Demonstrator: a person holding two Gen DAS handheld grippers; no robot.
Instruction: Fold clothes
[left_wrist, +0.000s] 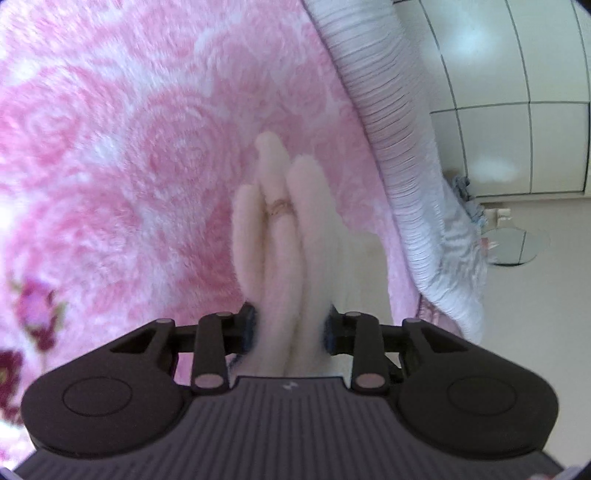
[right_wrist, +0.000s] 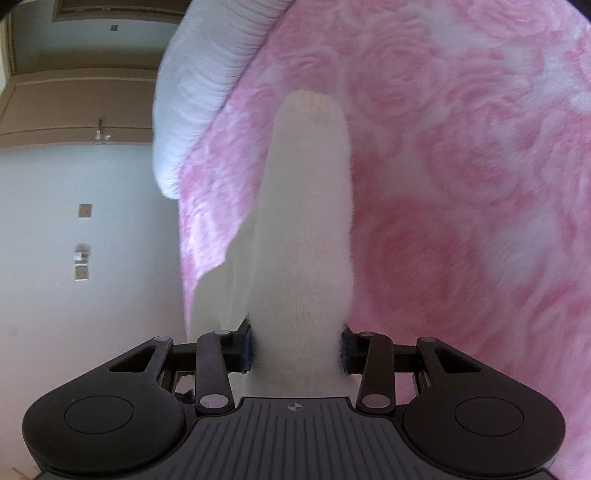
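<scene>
Two grippers: both in view, each clamped on pale fuzzy cloth above a pink blanket.
Left gripper (left_wrist: 290, 330): its jaws press from both sides on a cream garment, the blue pads sunk into the nap.
Garment, left view (left_wrist: 284, 236): bunched into three long fuzzy folds that run forward from the jaws; a thin pinkish-gold band (left_wrist: 279, 207) crosses the middle fold.
Right gripper (right_wrist: 295, 350): its jaws are closed on the cloth in the same way, blue pads touching it on either side.
Garment, right view (right_wrist: 306, 221): one thick, rounded cream fold reaching forward from the jaws, with a flatter flap hanging off its left edge.
One piece or two: cannot tell whether both grippers hold the same garment.
Blanket (left_wrist: 129, 147): pink plush with a pale rose pattern, filling the background behind the cloth in both views; dark red flowers show at its lower left in the left view.
Blanket edge (left_wrist: 399, 140): a white ribbed border, seen also at the upper left of the right view.
Room: white tiled surface (left_wrist: 517, 74) at the right of the left view; a plain wall (right_wrist: 92, 240) and brown trim at the left of the right view.
</scene>
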